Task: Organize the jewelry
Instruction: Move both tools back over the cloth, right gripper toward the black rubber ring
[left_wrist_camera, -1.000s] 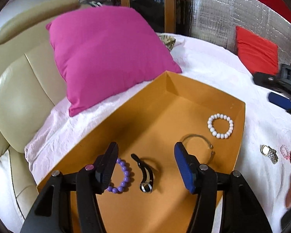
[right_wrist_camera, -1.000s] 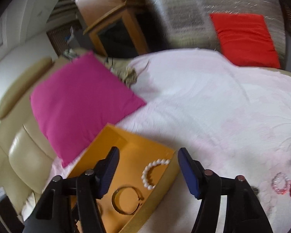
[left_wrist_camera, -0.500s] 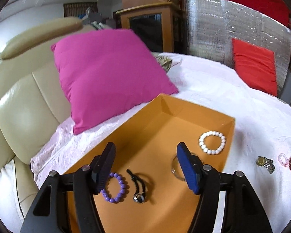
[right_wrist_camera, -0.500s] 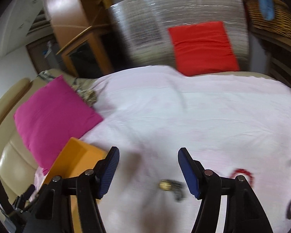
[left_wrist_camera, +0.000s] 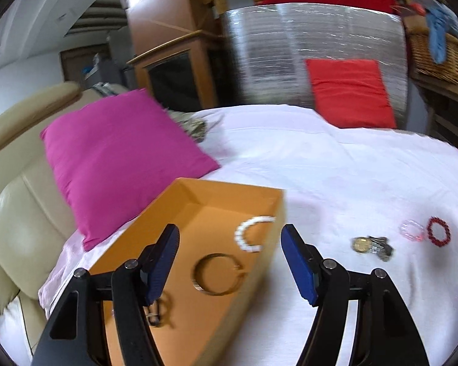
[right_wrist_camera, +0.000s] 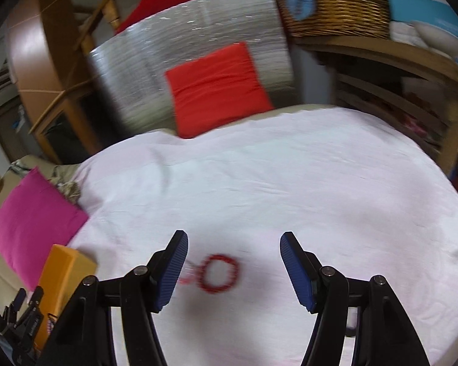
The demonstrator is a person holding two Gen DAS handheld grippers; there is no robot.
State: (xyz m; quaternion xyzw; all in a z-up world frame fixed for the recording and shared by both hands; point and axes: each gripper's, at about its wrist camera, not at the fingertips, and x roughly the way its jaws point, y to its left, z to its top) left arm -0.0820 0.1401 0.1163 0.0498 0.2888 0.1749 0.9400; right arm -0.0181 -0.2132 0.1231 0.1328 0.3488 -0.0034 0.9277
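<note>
Left gripper (left_wrist_camera: 229,262) spread, empty, jaws just widened, above orange box (left_wrist_camera: 180,228) holding white bead bracelet (left_wrist_camera: 250,233) and bangle (left_wrist_camera: 218,270). Right gripper (right_wrist_camera: 232,270) agape over blurred red bracelet (right_wrist_camera: 219,273), seemingly untouched.

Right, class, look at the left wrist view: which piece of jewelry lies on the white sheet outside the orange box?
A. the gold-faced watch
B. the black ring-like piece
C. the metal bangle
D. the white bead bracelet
A: the gold-faced watch lies on the white sheet to the right of the orange box, while the white bead bracelet and metal bangle lie inside it.
</note>
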